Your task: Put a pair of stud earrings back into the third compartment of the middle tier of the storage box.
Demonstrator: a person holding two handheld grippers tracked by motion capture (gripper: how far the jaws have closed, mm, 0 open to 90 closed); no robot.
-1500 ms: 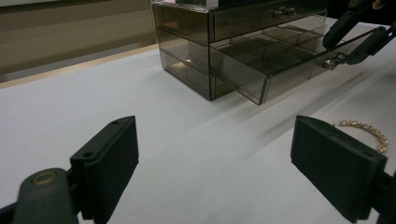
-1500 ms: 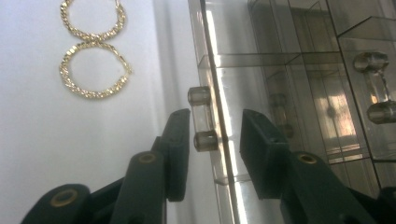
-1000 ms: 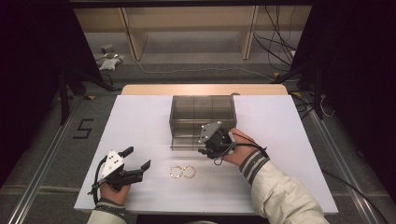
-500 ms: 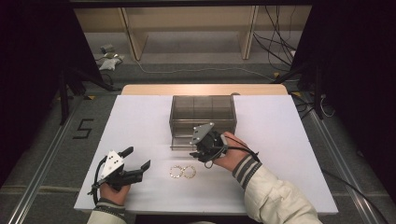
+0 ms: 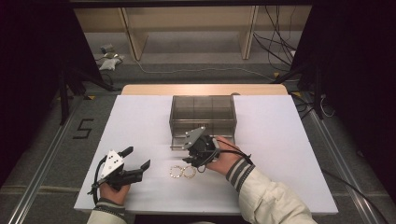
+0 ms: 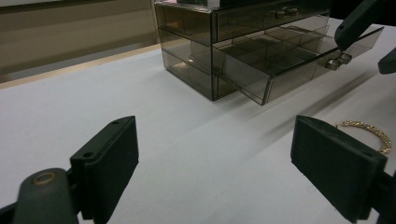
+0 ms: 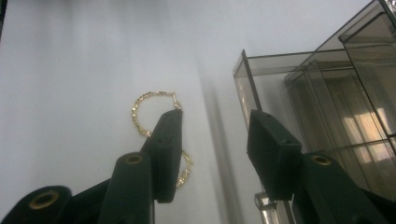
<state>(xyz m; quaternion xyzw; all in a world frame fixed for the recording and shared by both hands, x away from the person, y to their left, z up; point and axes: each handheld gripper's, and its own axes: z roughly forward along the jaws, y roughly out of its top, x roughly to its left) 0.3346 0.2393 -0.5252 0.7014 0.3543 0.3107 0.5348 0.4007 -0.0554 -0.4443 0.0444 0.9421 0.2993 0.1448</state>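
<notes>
While the right gripper [image 5: 189,157] hovered part-open above the bracelet [image 5: 182,171], the left gripper [image 5: 136,158] gaped wide, empty; floor read "5" [image 5: 84,128].

The left gripper [image 5: 133,161] rests low with its jaws wide apart. The right gripper [image 5: 189,158] tilts downward, jaws partly apart and, seemingly, gripping nothing.

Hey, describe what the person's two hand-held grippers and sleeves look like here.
Both are black, each with two flat rectangular jaws. The left hand-held gripper carries a grey three-cornered plate with dark dots; the right hand-held gripper has a grey plate too. A black cable loops from each. The right sleeve is cream, with a dark-and-white striped cuff.
</notes>
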